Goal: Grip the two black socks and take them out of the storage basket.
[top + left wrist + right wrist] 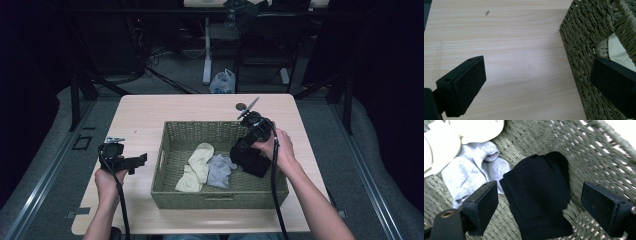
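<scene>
Black cloth, a folded sock [537, 195], lies on the woven floor of the basket [165, 150], in its right part, close under the right wall. The right gripper [551, 207] hangs over it with its jaws wide apart, one on each side of the sock; whether either pad touches the cloth I cannot tell. In the high view the same black sock [252, 160] sits just under the right gripper [245, 150], which the right hand [277, 147] holds over the basket's right rim.

Just beside the black sock, toward the basket's middle, lies a grey sock [471, 172], crumpled, its edge touching the black one. Past that, a cream sock [454, 140] lies against the grey one. From above the order across the basket floor runs cream sock [197, 165], grey sock [219, 170], black sock, left to right, all three in the front half.

The basket is olive wicker with a handle cutout in its left wall [584, 37]; pale cloth shows through it. It stands on a light wood table [511, 50].

Left of the basket, the left gripper [135, 162] hovers over bare table, jaws spread and holding nothing, pointed toward the basket's left wall. One of its pads [616, 87] sits in front of the wicker.
</scene>
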Tool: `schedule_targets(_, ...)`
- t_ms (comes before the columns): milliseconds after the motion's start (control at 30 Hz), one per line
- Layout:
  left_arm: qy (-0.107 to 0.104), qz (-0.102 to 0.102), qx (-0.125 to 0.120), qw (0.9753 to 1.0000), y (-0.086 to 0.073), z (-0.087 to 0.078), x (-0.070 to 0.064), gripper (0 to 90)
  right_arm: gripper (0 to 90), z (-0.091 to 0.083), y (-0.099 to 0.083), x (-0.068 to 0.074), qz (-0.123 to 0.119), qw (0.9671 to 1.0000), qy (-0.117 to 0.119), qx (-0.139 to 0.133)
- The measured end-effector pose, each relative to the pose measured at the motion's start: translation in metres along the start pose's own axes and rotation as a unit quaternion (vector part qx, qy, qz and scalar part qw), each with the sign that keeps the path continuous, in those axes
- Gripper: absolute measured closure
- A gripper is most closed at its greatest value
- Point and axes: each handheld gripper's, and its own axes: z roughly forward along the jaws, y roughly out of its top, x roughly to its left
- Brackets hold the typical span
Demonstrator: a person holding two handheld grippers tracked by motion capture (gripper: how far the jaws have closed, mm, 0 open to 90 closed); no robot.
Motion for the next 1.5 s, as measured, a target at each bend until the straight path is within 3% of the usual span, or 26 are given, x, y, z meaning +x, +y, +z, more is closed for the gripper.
schedule_targets(300, 0.000, 0.001, 0.000, 1.0000, 0.000, 0.000, 0.000, 0.9, 17.2, 0.028, 0.011, 0.002, 0.004, 0.9994, 0.000, 0.035)
schedule_targets(333, -0.001, 0.001, 0.000, 1.0000, 0.000, 0.000, 0.000, 0.9, 16.0, 0.034, 0.012, 0.002, 0.013, 0.9990, -0.006, 0.043)
schedule_targets(633, -0.002, 0.002, -0.001, 1.0000, 0.000, 0.000, -0.001, 0.9, 21.3, 0.050, 0.014, -0.005, 0.030, 0.9967, -0.010, 0.075)
schedule_targets(700, -0.003, 0.002, -0.001, 1.0000, 0.000, 0.000, -0.001, 0.9, 29.4, 0.057, 0.013, -0.006, 0.036, 0.9960, -0.004, 0.081)
schedule_targets(767, -0.003, 0.002, 0.000, 1.0000, 0.000, 0.001, -0.001, 0.9, 32.0, 0.058, 0.013, -0.007, 0.031, 0.9957, -0.009, 0.087)
schedule_targets(800, -0.003, 0.002, 0.000, 1.0000, 0.000, 0.001, -0.002, 1.0, 40.4, 0.061, 0.013, -0.006, 0.038, 0.9954, -0.014, 0.087)
schedule_targets(833, -0.003, 0.003, 0.001, 1.0000, 0.001, 0.001, -0.002, 1.0, 40.4, 0.061, 0.013, -0.006, 0.038, 0.9954, -0.014, 0.087)
schedule_targets(900, -0.004, 0.004, 0.000, 1.0000, 0.000, 0.001, -0.001, 0.9, 58.5, 0.066, 0.012, -0.006, 0.037, 0.9955, -0.016, 0.086)
schedule_targets(967, -0.005, 0.003, -0.001, 1.0000, 0.000, 0.001, -0.001, 1.0, 70.7, 0.066, 0.013, -0.006, 0.036, 0.9948, -0.008, 0.095)
schedule_targets(1000, -0.005, 0.003, -0.001, 1.0000, 0.000, 0.001, -0.001, 0.9, 70.7, 0.066, 0.013, -0.006, 0.036, 0.9948, -0.008, 0.095)
schedule_targets(1033, -0.006, 0.003, -0.001, 1.0000, 0.000, 0.001, -0.001, 0.9, 77.8, 0.065, 0.011, -0.006, 0.044, 0.9955, -0.005, 0.084)
schedule_targets(1200, -0.006, 0.004, 0.001, 1.0000, 0.000, 0.001, -0.001, 1.0, 80.1, 0.056, 0.009, -0.007, 0.049, 0.9962, 0.002, 0.072)
schedule_targets(1233, -0.007, 0.004, 0.001, 1.0000, 0.000, 0.000, -0.001, 1.0, 80.5, 0.050, 0.010, -0.008, 0.037, 0.9958, -0.001, 0.083)
schedule_targets(1300, -0.005, 0.001, -0.003, 1.0000, 0.000, 0.001, -0.002, 1.0, 80.8, 0.037, 0.006, -0.005, 0.044, 0.9974, 0.001, 0.057)
schedule_targets(1500, -0.006, 0.004, -0.001, 1.0000, 0.001, 0.001, -0.003, 0.9, 80.9, 0.007, 0.005, -0.005, 0.040, 0.9987, 0.005, 0.032)
